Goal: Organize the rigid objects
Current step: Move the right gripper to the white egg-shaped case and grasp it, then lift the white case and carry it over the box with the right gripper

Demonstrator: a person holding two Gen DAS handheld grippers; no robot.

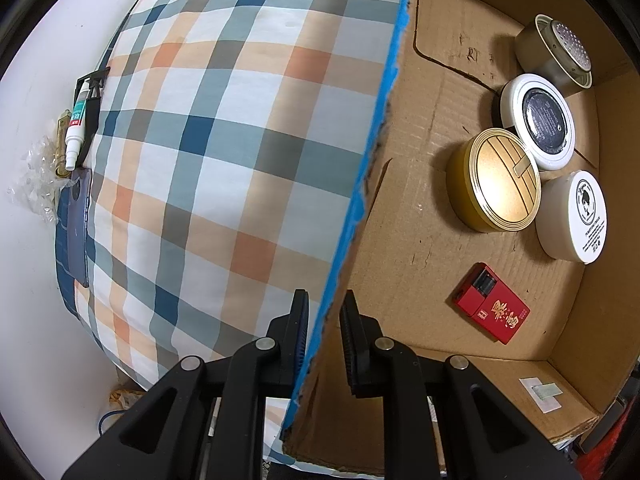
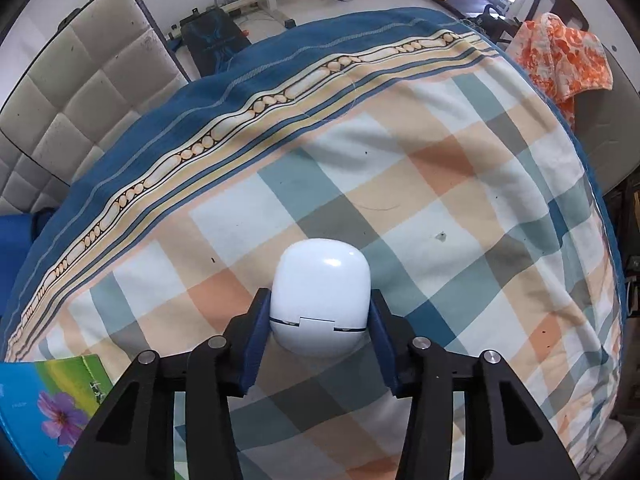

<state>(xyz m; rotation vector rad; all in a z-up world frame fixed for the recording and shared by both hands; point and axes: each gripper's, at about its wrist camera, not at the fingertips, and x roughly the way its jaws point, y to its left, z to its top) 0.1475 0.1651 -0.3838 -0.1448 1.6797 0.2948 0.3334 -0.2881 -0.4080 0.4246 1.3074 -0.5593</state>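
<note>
My left gripper [image 1: 325, 306] is shut on the blue-taped wall [image 1: 362, 184] of a cardboard box, one finger on each side. Inside the box lie a gold round tin [image 1: 496, 180], a white jar with a dark lid [image 1: 540, 122], a cream jar [image 1: 576, 216], a silver tin [image 1: 558, 50] and a red lighter box [image 1: 492, 304]. My right gripper [image 2: 320, 312] is shut on a white earbud case [image 2: 320, 296], held over the checked bedsheet [image 2: 440, 220].
Left of the box, on the checked sheet's edge, lie a small white spray bottle [image 1: 76, 128], a black clip [image 1: 93, 92], a dark phone [image 1: 78, 224] and crumpled clear plastic [image 1: 38, 176]. A colourful flower-print box [image 2: 44, 400] sits at lower left in the right wrist view.
</note>
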